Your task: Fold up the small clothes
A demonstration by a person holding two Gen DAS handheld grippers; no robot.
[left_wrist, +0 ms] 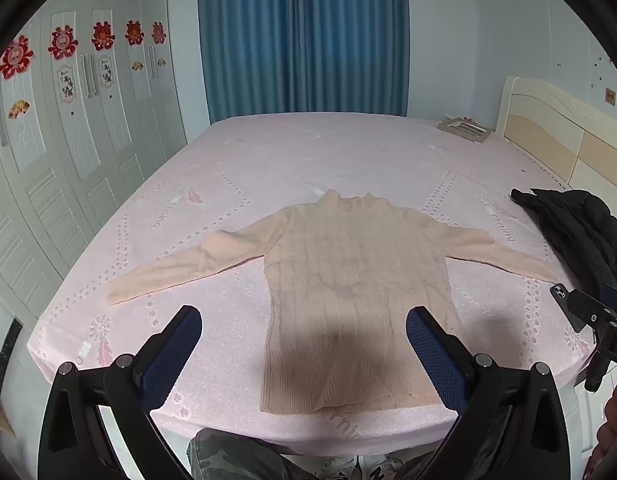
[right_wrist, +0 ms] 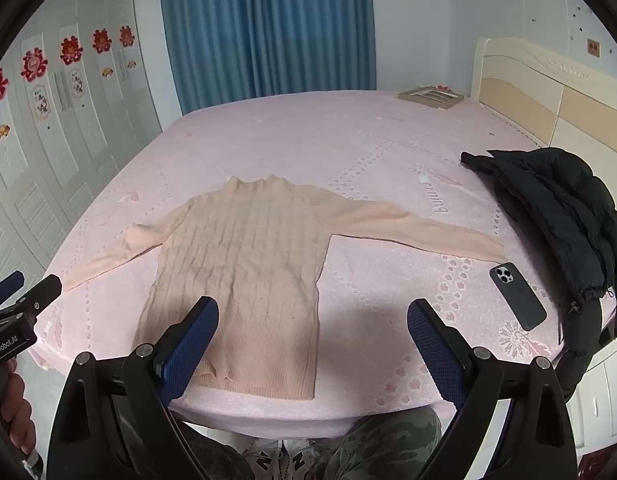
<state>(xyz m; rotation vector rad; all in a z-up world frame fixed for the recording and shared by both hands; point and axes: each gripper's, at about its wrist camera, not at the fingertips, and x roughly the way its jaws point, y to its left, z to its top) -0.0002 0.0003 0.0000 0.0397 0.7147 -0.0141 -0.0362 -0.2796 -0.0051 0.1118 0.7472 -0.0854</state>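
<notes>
A small peach ribbed sweater (left_wrist: 348,280) lies flat on the pink bed (left_wrist: 308,152), front up, both sleeves spread out to the sides, hem at the near edge. It also shows in the right wrist view (right_wrist: 248,264). My left gripper (left_wrist: 304,332) is open and empty, held above the sweater's lower part near the bed's front edge. My right gripper (right_wrist: 312,328) is open and empty, above the sweater's lower right side. The right gripper's body shows at the right edge of the left wrist view (left_wrist: 600,320); the left gripper's body shows at the left edge of the right wrist view (right_wrist: 16,312).
A black puffer jacket (right_wrist: 556,216) lies at the bed's right edge beside a dark phone (right_wrist: 516,296), near the right sleeve's cuff. A flat box (right_wrist: 430,97) sits at the far corner by the headboard (right_wrist: 548,92). Wardrobe doors (left_wrist: 68,160) stand left; blue curtains (left_wrist: 300,36) behind.
</notes>
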